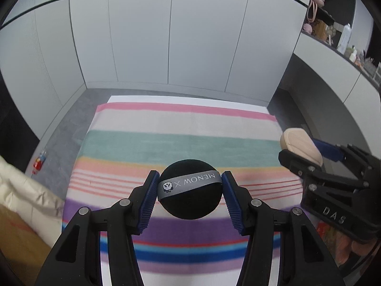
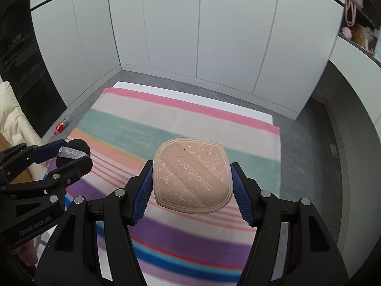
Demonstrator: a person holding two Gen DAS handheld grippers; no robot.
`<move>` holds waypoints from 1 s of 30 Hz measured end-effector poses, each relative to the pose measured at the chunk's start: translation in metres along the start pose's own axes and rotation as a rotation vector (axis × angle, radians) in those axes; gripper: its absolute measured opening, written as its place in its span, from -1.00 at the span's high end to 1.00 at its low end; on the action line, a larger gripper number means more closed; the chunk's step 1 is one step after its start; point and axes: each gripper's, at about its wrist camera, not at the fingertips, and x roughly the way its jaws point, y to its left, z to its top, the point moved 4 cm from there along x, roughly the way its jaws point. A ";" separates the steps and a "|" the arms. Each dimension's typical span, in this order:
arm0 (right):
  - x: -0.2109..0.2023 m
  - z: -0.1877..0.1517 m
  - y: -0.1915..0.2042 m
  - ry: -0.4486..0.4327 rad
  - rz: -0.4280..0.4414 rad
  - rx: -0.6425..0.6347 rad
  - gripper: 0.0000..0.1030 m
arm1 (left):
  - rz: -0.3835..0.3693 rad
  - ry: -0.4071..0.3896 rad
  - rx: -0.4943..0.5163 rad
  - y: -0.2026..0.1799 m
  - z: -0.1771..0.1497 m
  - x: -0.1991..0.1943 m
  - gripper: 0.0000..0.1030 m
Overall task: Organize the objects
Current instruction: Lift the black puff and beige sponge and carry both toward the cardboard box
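Shelf clutter [image 1: 343, 35] too small (bottles, perhaps); floor item [image 2: 62, 125] blurred.

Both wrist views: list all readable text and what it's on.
"MENOW X", with a small cartoon logo: grey ribbon on the black puff, held in the left gripper.
"GUOXIAONIU": strap on the beige puff, held in the right gripper.
"DAS": right gripper body, left wrist view.
"GenRobot.AI": left gripper body, right wrist view.
Shelf items: too small to read.

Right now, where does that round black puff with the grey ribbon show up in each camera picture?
Left wrist view: the black puff sits at centre, clamped between the left gripper jaws.
Right wrist view: the black puff is at the left edge, in the same gripper.
Shared landmark: the striped cloth beneath.
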 end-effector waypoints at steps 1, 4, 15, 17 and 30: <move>-0.007 -0.001 0.002 -0.004 0.001 -0.006 -0.27 | 0.003 -0.002 0.003 -0.002 0.000 -0.007 -0.07; -0.029 -0.005 0.003 -0.003 0.004 -0.007 -0.27 | 0.011 -0.018 0.008 -0.007 -0.001 -0.031 -0.07; -0.110 -0.026 0.003 -0.048 0.034 0.009 -0.27 | 0.010 -0.067 -0.084 -0.022 -0.015 -0.110 -0.07; -0.121 -0.033 -0.002 -0.053 0.032 0.015 -0.27 | 0.000 -0.070 -0.102 -0.024 -0.016 -0.116 -0.06; -0.150 -0.069 -0.032 -0.073 0.052 0.093 -0.15 | 0.038 -0.113 -0.068 -0.050 -0.059 -0.154 -0.06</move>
